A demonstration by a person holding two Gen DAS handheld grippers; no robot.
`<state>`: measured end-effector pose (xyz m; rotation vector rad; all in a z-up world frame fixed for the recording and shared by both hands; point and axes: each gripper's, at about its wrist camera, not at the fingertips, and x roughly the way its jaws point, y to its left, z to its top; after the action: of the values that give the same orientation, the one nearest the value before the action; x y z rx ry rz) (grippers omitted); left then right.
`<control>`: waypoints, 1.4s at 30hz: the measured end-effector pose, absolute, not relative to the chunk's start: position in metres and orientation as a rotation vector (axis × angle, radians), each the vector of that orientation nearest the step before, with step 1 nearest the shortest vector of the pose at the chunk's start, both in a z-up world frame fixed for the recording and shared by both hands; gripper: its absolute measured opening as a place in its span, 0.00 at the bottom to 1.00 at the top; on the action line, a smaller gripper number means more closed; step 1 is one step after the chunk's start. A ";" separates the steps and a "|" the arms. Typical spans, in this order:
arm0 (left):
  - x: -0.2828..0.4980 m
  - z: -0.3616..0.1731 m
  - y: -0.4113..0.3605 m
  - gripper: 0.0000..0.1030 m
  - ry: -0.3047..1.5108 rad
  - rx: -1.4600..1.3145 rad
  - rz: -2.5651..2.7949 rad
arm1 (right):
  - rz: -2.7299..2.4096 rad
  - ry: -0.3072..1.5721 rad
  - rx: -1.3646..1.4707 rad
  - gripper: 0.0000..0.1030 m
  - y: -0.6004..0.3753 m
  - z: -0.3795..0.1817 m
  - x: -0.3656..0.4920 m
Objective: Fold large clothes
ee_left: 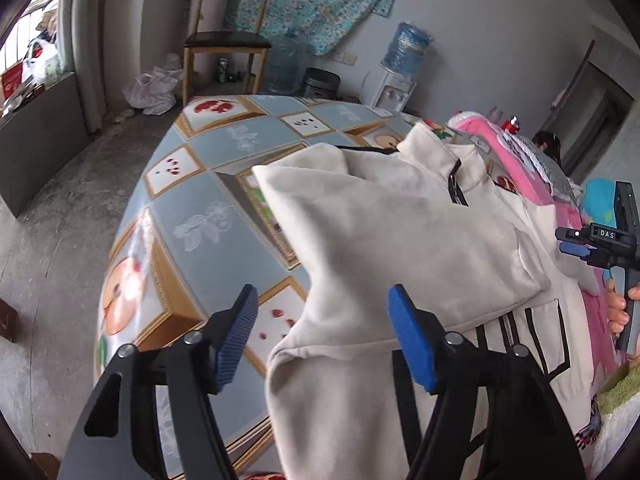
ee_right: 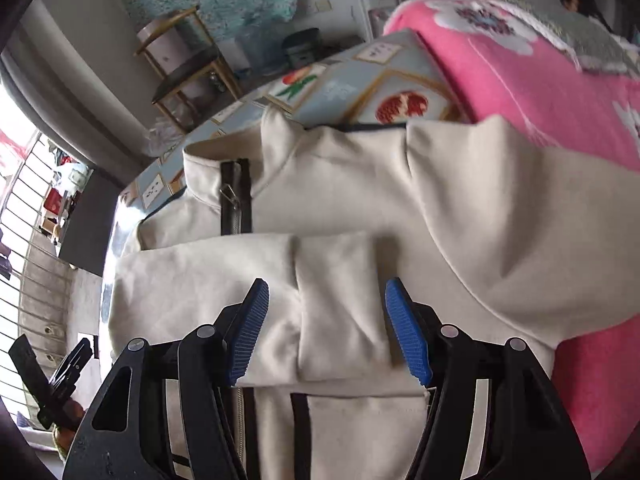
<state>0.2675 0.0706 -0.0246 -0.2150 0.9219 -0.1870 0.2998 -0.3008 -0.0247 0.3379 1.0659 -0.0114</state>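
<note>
A cream zip-up jacket (ee_left: 400, 232) with black trim lies on a table with a fruit-pattern cloth (ee_left: 208, 208). A sleeve is folded across its chest, cuff (ee_right: 340, 304) near the zipper (ee_right: 236, 200). My left gripper (ee_left: 324, 336) is open above the jacket's left lower edge, holding nothing. My right gripper (ee_right: 326, 332) is open, its blue pads on either side of the folded sleeve cuff, not closed on it. The right gripper also shows at the right edge of the left wrist view (ee_left: 572, 242). The left gripper shows at the lower left of the right wrist view (ee_right: 76, 360).
A pink blanket (ee_right: 540, 88) lies on the table just beyond the jacket. A wooden chair (ee_left: 224, 40), water jugs (ee_left: 408, 48) and a white plastic bag (ee_left: 152, 88) stand on the floor behind the table. A window is at the left.
</note>
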 end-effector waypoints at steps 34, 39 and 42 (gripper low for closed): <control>0.296 -0.007 0.047 0.95 0.756 -0.246 -0.267 | -0.079 0.911 0.104 0.31 -0.300 -0.014 0.293; 0.319 -0.021 0.026 0.95 0.886 -0.201 -0.234 | 0.016 1.010 0.006 0.39 -0.258 -0.051 0.303; 0.325 -0.042 0.008 0.95 0.964 -0.135 -0.242 | -0.007 1.063 -0.046 0.39 -0.248 -0.080 0.304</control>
<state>0.3251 0.0076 -0.0416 -0.1347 0.9640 -0.2419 0.3037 -0.2475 -0.0796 -0.0465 1.0635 -0.0072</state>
